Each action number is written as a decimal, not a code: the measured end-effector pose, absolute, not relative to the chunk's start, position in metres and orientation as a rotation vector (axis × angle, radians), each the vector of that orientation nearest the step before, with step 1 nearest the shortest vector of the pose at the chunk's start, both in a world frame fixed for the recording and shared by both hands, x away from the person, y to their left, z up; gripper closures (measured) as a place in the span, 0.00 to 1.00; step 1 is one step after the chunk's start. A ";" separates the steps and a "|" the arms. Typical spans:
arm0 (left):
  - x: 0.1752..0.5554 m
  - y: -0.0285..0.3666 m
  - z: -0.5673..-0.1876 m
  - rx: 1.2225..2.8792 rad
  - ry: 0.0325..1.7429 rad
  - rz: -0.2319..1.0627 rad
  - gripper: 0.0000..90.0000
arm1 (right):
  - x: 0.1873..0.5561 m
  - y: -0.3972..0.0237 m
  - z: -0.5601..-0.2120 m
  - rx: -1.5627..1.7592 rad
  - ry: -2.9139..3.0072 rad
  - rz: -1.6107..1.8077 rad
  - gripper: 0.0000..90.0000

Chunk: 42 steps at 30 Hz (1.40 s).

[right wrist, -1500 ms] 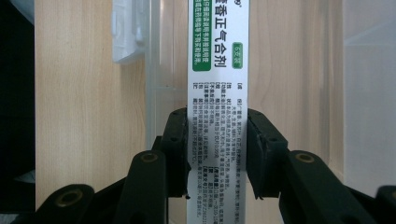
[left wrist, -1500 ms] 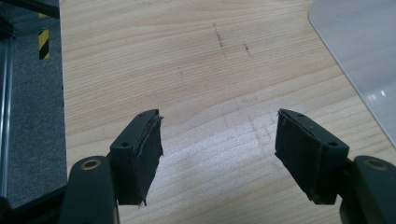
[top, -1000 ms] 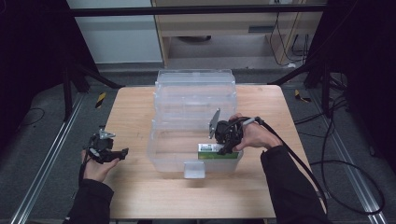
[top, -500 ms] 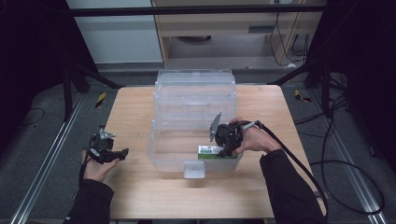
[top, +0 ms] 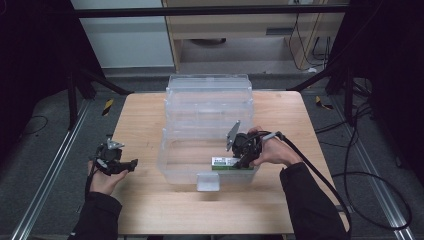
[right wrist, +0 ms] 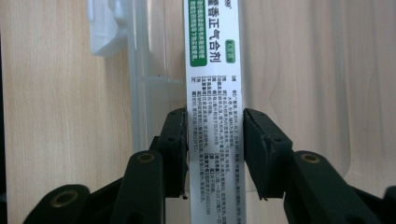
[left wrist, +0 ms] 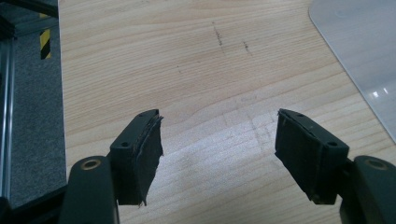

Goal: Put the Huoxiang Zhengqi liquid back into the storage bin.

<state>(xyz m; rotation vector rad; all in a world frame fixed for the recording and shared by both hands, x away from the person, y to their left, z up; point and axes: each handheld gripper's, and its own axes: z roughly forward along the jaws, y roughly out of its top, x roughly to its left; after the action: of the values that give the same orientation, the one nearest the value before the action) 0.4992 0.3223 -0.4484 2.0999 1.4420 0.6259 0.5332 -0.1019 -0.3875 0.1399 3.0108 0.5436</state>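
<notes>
The right gripper point(top: 243, 152) reaches into the clear bin point(top: 207, 97) that stands mid-table, at the bin's front right corner, where a white and green box point(top: 226, 162) lies on the bin floor along the front wall. In the right gripper view the box point(right wrist: 214, 93) runs lengthwise between the two jaws; the left pad point(right wrist: 177, 149) lies against its side and the right pad point(right wrist: 259, 154) stands a sliver clear, the jaws having just been opening, so the grip is released. The left gripper point(top: 117, 162) is held above the table point(top: 145, 115) near its left edge, well apart from the bin, its jaws spread wide over bare wood with nothing between them.
</notes>
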 end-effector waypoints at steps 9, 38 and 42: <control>0.499 0.322 -0.449 2.103 1.443 0.626 0.34 | 0.530 -0.114 -0.364 0.225 2.923 0.755 0.62; 0.498 0.321 -0.445 2.091 1.426 0.629 0.34 | 0.495 -0.088 -0.359 0.235 2.927 0.787 0.59; 0.498 0.321 -0.445 2.092 1.425 0.629 0.34 | 0.494 -0.084 -0.363 0.228 2.933 0.786 0.58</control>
<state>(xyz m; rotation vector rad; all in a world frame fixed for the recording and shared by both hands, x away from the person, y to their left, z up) 0.4981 0.3214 -0.4454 2.0923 1.4250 0.6287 0.4943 -0.0839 -0.3630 0.2279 2.9326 0.7856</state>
